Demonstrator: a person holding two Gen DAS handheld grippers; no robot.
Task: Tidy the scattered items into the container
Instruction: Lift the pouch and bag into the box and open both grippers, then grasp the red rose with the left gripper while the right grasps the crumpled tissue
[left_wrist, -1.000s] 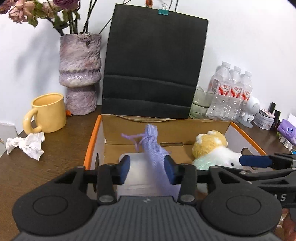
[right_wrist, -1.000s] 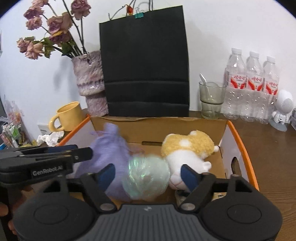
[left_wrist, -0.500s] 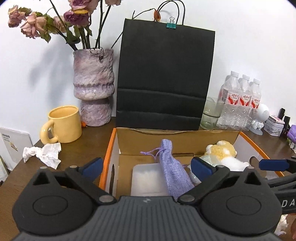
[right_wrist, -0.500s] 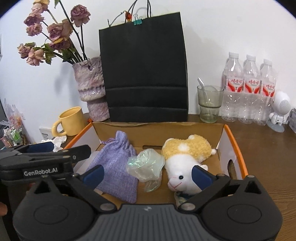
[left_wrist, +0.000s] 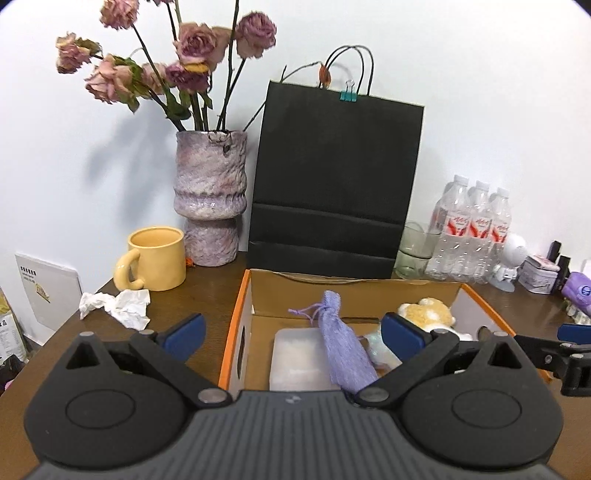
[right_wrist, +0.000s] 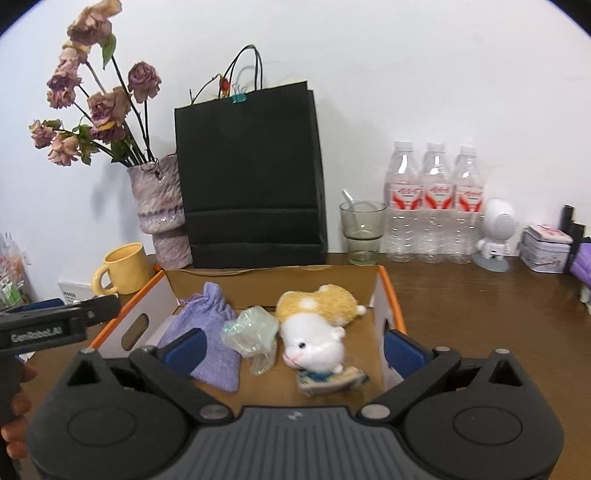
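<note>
Inside the orange-rimmed cardboard box (right_wrist: 392, 295) lie a lilac drawstring pouch (right_wrist: 207, 336), a crumpled clear wrapper (right_wrist: 251, 330) beside it, and a white-and-yellow plush toy (right_wrist: 317, 328) to the right. Both the left tool (left_wrist: 291, 330) and the right tool (right_wrist: 293, 345) have their jaws spread wide with nothing clamped, above the box's near edge. On the worktop (left_wrist: 207, 288) stand a yellow mug (left_wrist: 155, 264), a vase (left_wrist: 208, 195) and a black bag (left_wrist: 336, 177).

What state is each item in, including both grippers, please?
left gripper: open, empty.
right gripper: open, empty.
cardboard box: open-topped.
purple pouch: lying in the box.
plush toy: on its side in the box.
crumpled tissue: on the table, outside the box.
</note>
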